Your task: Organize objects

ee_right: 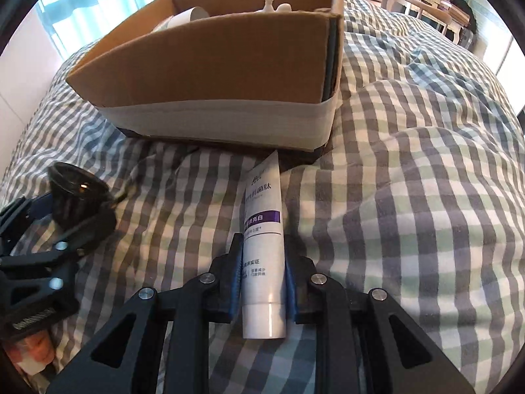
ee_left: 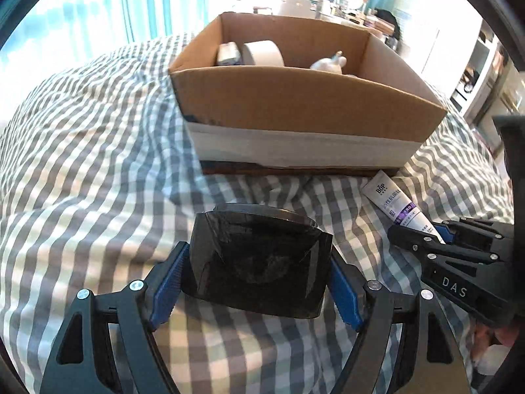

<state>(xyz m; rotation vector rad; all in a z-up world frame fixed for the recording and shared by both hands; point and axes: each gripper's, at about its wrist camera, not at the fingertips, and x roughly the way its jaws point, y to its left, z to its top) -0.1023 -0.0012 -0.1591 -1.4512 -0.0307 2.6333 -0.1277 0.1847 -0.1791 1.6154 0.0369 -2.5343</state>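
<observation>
Left gripper (ee_left: 256,282) clamps the dark faceted container (ee_left: 259,262); right gripper (ee_right: 262,282) pinches the white tube (ee_right: 262,249) on the checked bedding (ee_right: 410,197). I'd lift both clear of the cardboard box (ee_left: 295,98) rim before releasing inside.

Checked bedcover (ee_left: 98,151): soft woven cloth, matt, wrinkled. Box (ee_left: 295,105): plain brown cardboard, matt, with a smooth white band along its base. Tube (ee_right: 262,229): smooth white plastic, slight sheen. Dark container (ee_left: 259,262): glossy black plastic.
</observation>
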